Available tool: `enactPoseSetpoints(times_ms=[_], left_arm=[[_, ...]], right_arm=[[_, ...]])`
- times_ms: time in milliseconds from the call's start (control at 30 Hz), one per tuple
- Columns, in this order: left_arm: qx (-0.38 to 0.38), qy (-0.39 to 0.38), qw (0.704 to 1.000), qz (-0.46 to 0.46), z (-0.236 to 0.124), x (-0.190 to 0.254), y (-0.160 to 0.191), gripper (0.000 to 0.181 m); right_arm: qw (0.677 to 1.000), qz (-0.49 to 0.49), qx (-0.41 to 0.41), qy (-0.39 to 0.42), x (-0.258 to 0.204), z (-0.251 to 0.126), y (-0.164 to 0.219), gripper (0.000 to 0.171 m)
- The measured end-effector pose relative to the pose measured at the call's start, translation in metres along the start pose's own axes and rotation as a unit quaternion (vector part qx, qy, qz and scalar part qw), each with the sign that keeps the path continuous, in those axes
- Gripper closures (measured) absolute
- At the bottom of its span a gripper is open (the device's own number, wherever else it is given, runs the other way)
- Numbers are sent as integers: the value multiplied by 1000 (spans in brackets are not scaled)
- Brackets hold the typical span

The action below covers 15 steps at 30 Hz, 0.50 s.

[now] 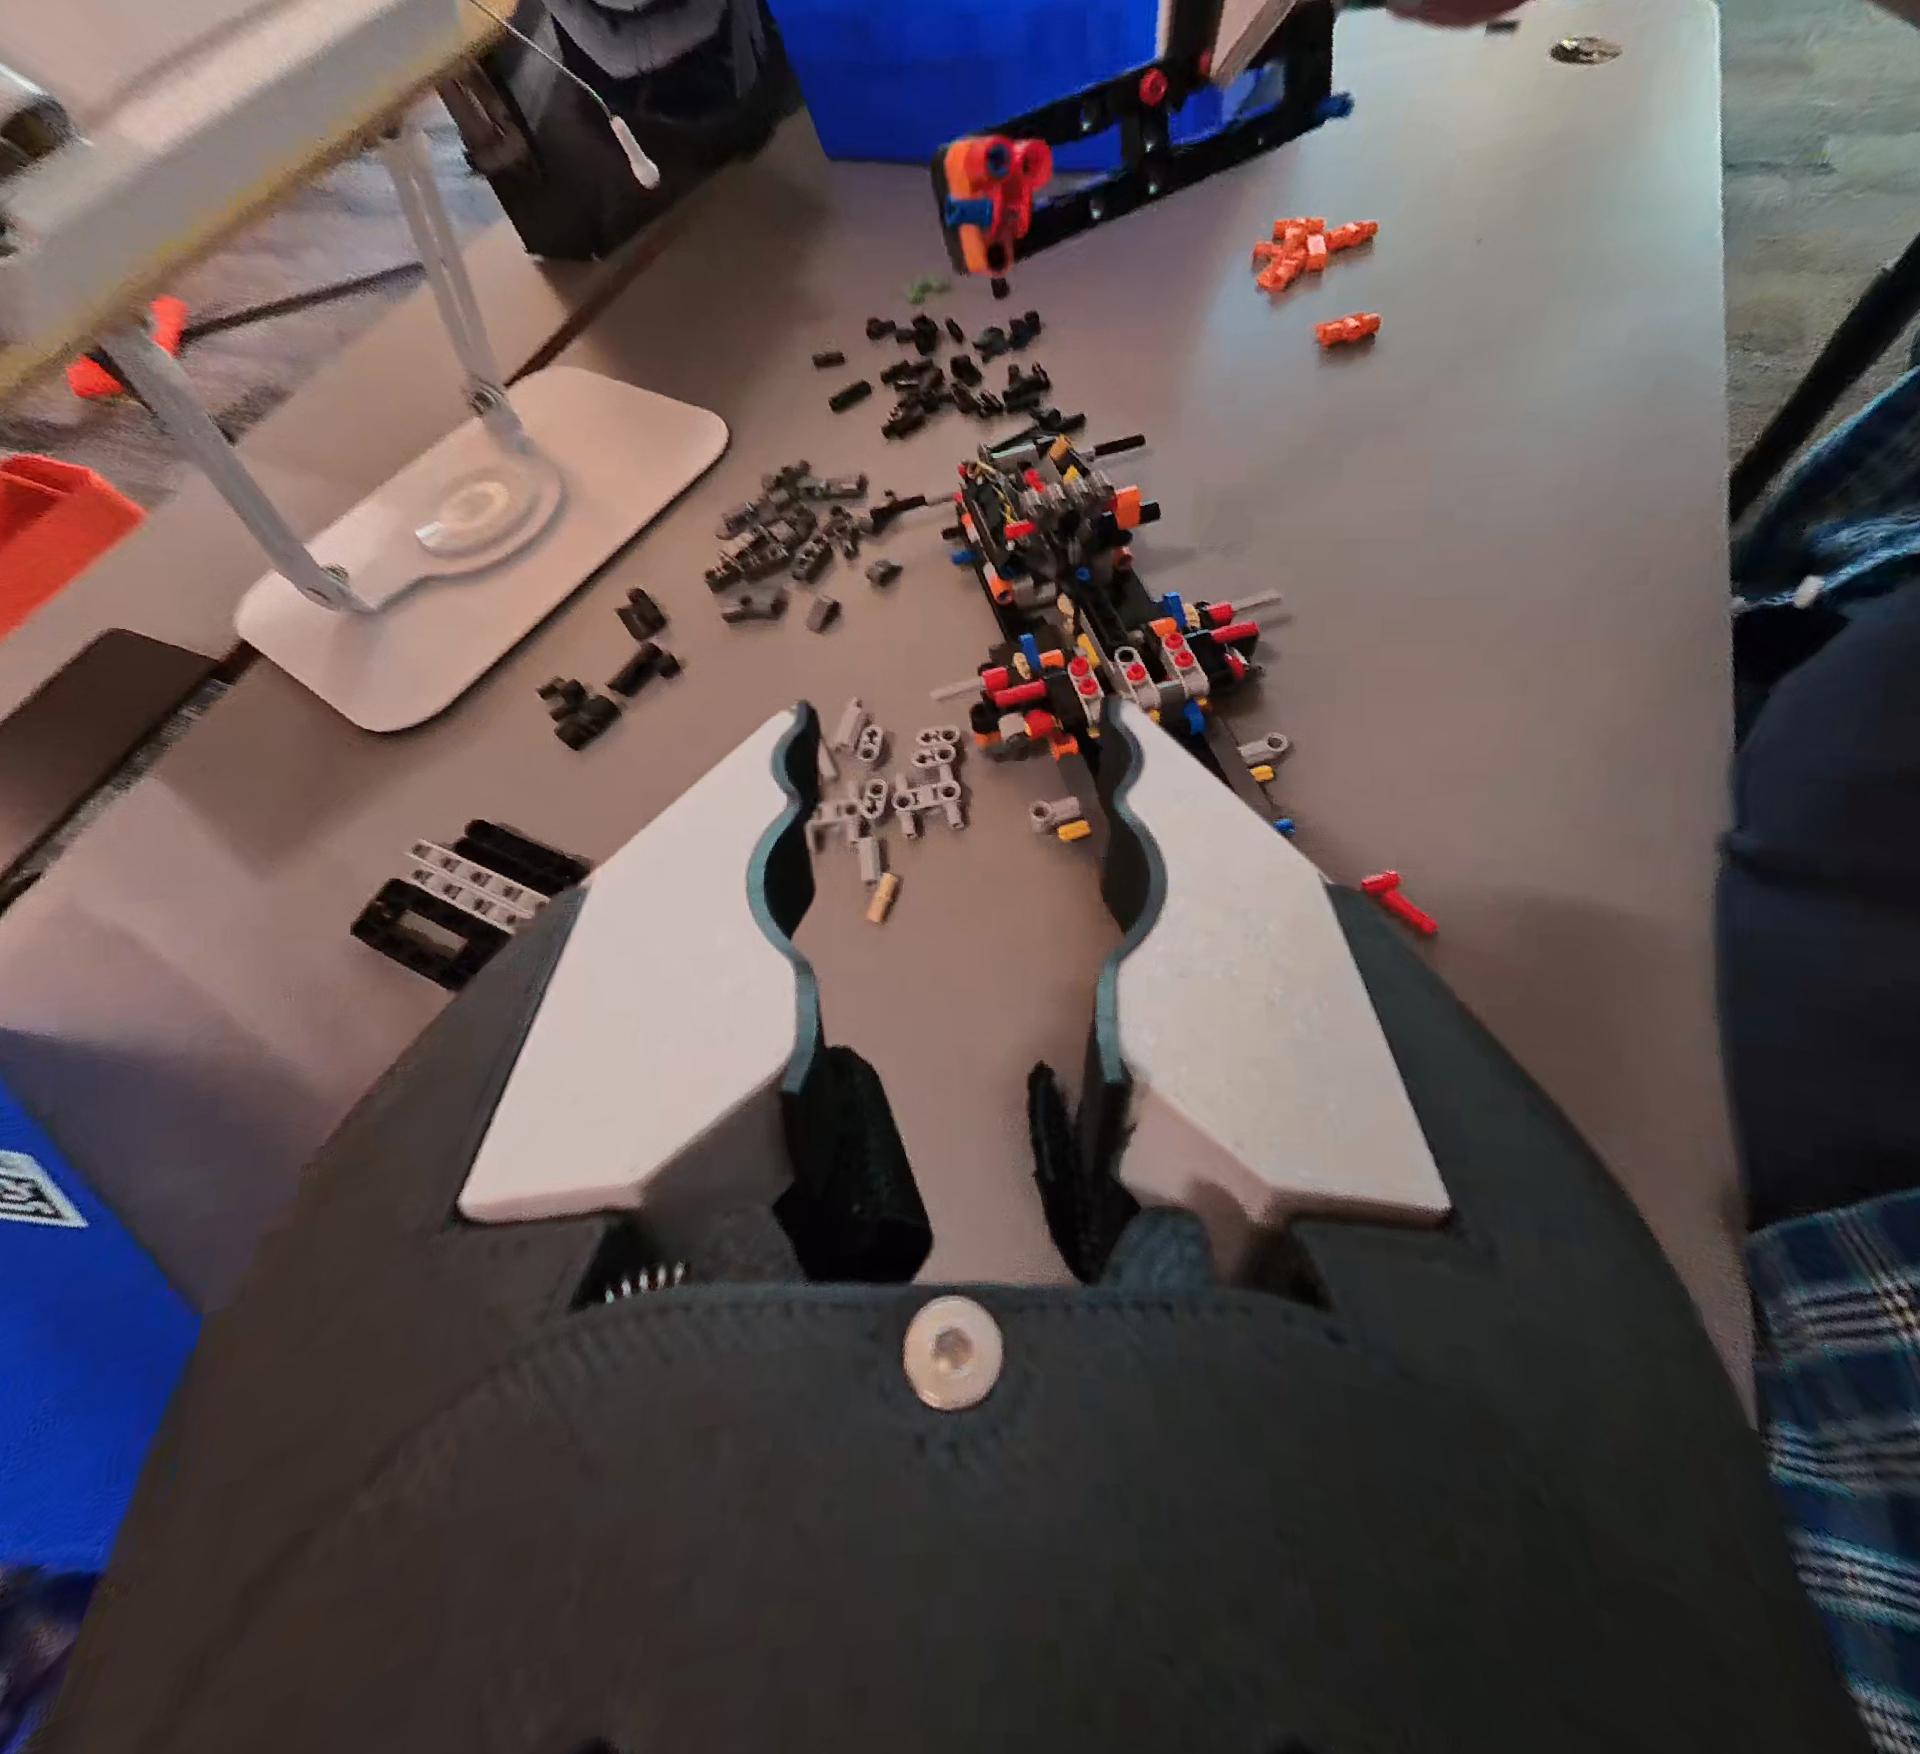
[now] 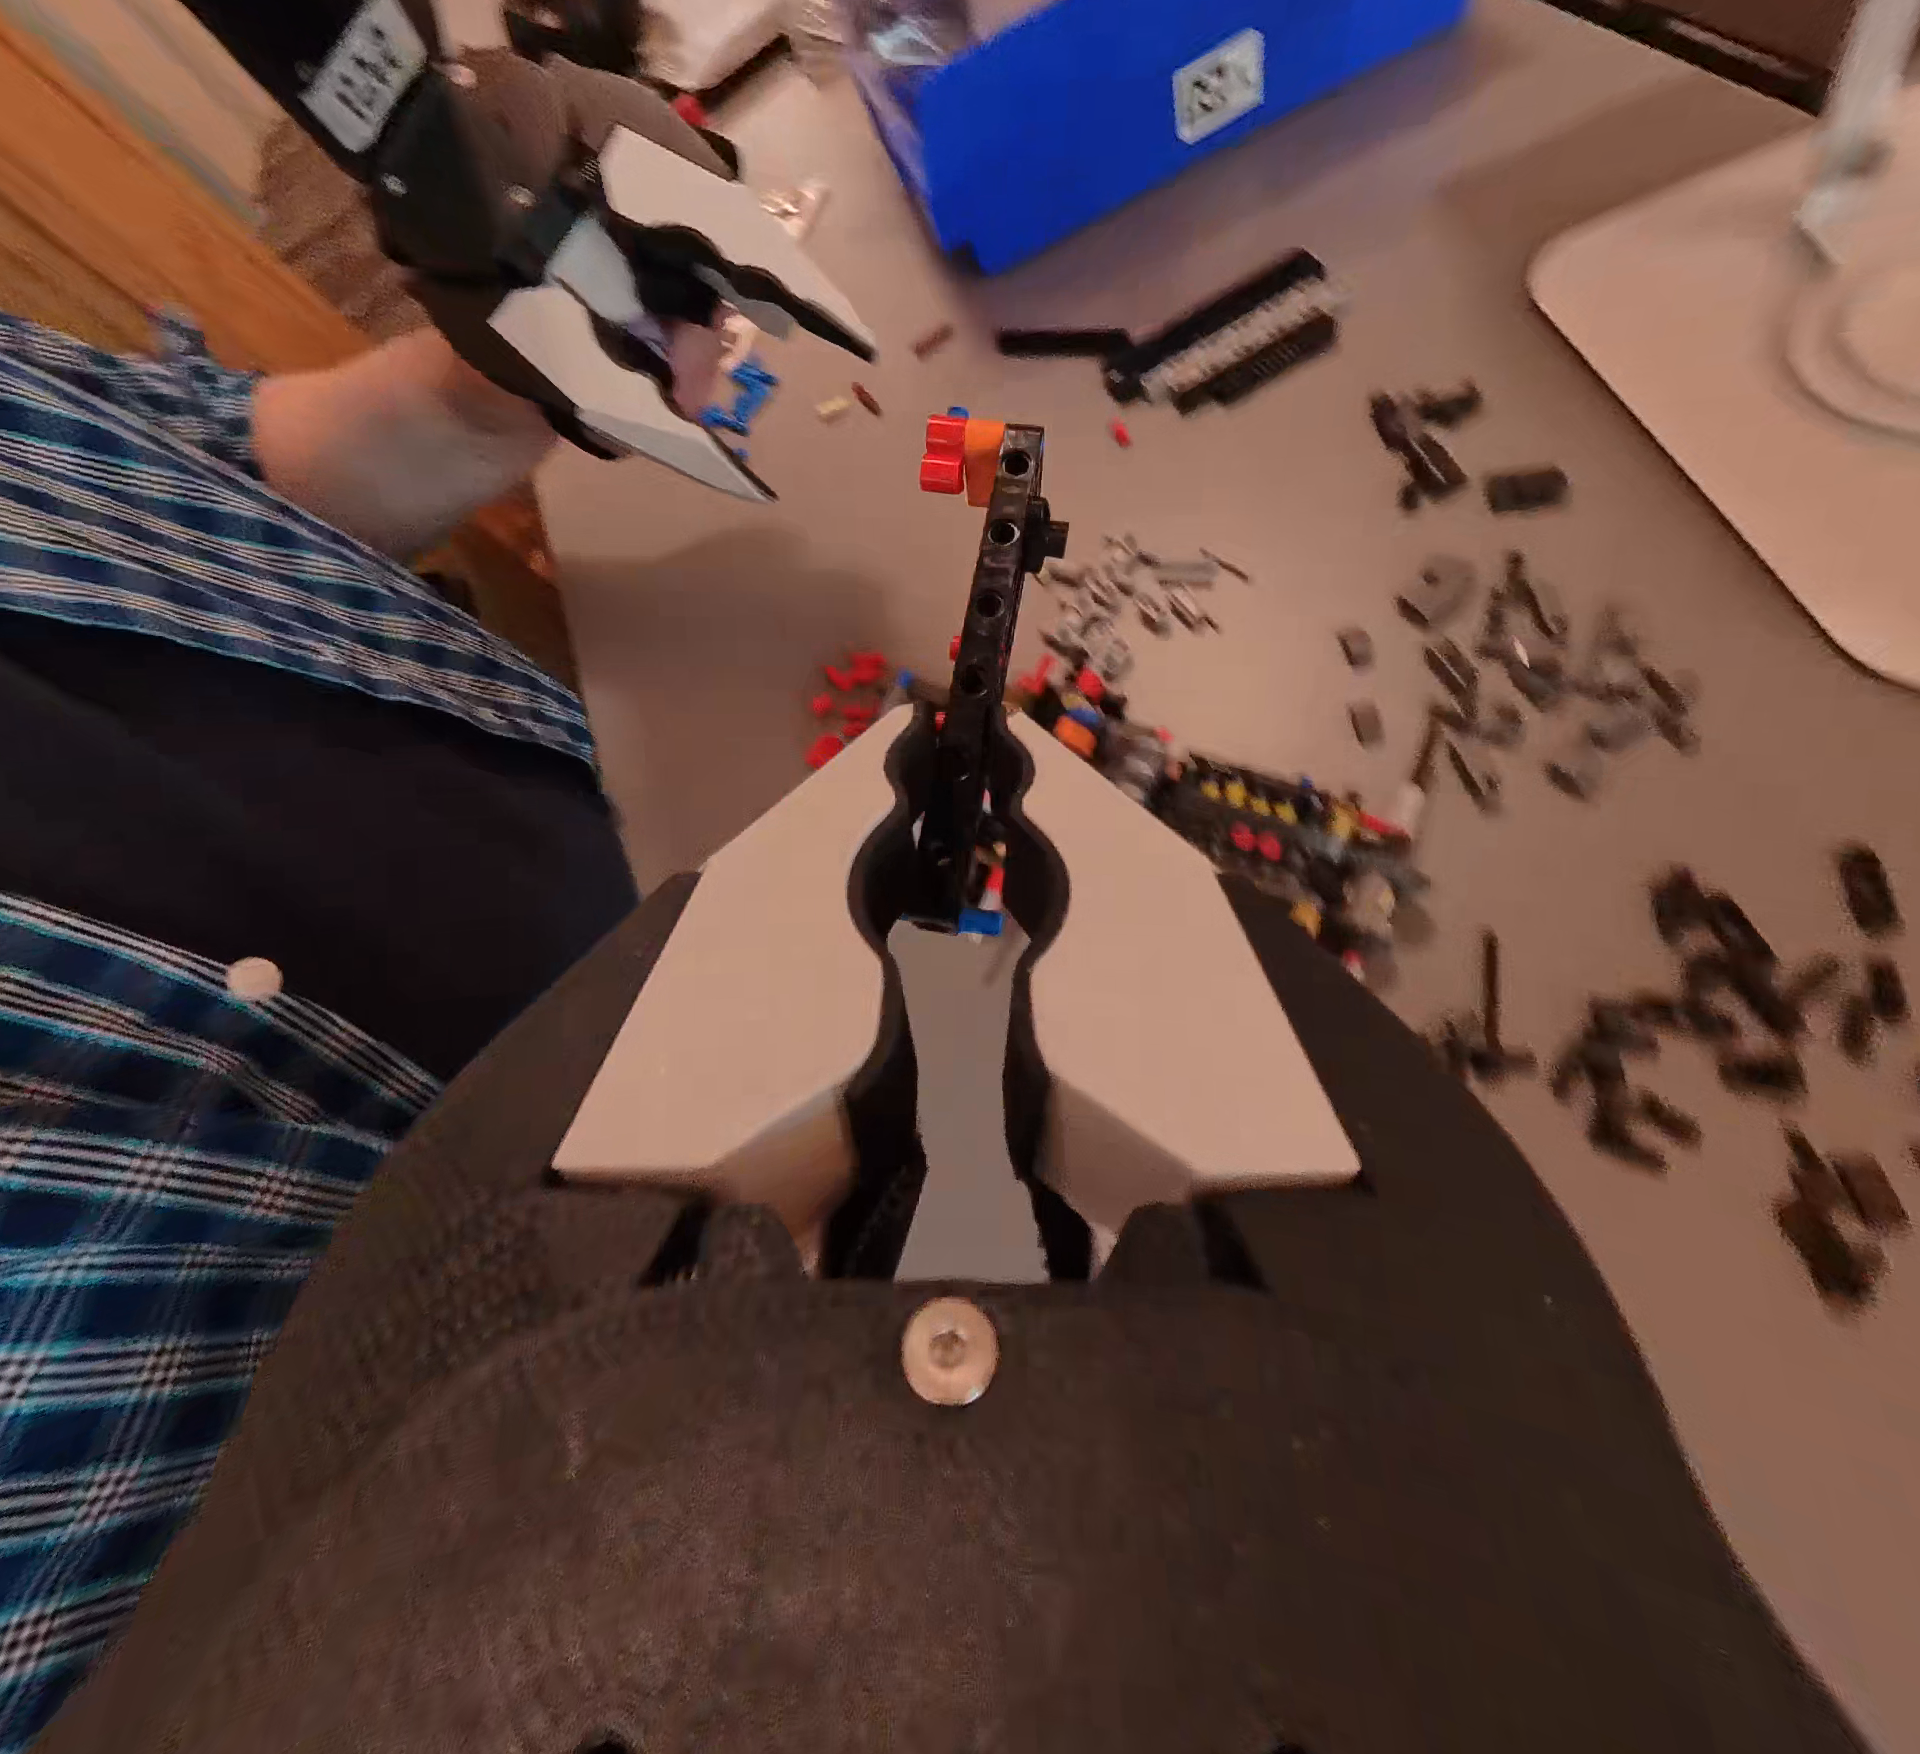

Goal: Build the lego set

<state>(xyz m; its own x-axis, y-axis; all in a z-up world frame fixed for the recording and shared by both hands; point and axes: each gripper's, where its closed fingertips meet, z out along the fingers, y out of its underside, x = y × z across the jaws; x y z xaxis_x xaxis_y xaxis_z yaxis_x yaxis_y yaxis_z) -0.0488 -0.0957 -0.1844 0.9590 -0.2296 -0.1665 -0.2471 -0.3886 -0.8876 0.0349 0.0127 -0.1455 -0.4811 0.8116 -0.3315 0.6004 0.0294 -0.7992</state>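
Note:
My left gripper is open and empty, low over the grey table. Its tips hover over loose light grey connectors, just short of the part-built chassis, a long black assembly with red, blue, yellow and orange pieces. My right gripper is shut on a black beam frame that has a red and orange end. It holds the frame in the air. In the left wrist view the right gripper and the frame hang above the table's far end. The left gripper also shows open in the right wrist view.
Piles of black pins and dark grey connectors lie left of the chassis. Orange pieces lie far right, black and grey beams near left. A white stand base sits left, a blue bin at the back. A person's leg borders the right edge. The tips of one gripper are about 15 cm away from the tips of the other.

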Motion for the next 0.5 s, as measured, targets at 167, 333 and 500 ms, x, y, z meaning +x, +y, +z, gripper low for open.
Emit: enactPoseSetpoints(times_ms=[167,333,500], left_arm=[[32,-28,999,6,-9,-9,-12,127],[49,-55,997,27,-19,-17,-17,127],[36,-86,993,66,-27,-25,-9,126]], right_arm=[[995,-12,6,-96,-23,40,-27,164],[986,8,-11,-163,-28,71,-34,164],[974,40,-36,-220,-30,91,-34,164]])
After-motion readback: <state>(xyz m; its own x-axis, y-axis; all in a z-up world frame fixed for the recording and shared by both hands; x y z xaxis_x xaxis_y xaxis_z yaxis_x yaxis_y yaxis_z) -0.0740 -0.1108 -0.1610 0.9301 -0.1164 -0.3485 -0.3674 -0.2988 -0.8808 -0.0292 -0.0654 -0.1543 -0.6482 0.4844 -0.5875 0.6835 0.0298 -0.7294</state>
